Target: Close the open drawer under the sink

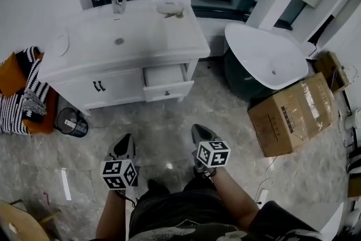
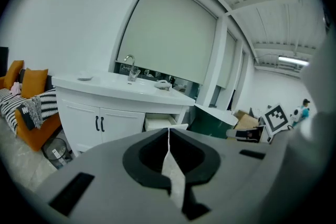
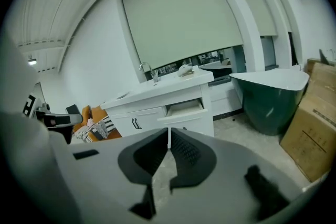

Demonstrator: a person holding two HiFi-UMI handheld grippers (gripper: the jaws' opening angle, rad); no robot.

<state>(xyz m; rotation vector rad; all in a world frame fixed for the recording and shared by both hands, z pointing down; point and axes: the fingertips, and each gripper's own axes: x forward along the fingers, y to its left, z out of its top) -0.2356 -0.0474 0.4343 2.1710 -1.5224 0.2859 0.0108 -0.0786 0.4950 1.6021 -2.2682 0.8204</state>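
Left gripper [image 1: 125, 141] and right gripper [image 1: 198, 131] are squeezed together, empty. Ahead across the floor [image 1: 169, 124], the drawer [image 1: 168, 89] pokes out toward them, long side left-to-right. Box [image 1: 293, 115] off right.

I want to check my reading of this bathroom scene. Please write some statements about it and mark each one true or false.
1. The drawer under the sink stands open. True.
2. The left gripper grips the drawer. False: its jaws are together on nothing, well away from the vanity.
3. The right gripper has its jaws together and holds nothing. True.
4. The cardboard box stands on the floor to the left of the vanity. False: it stands to the right, next to the bathtub.
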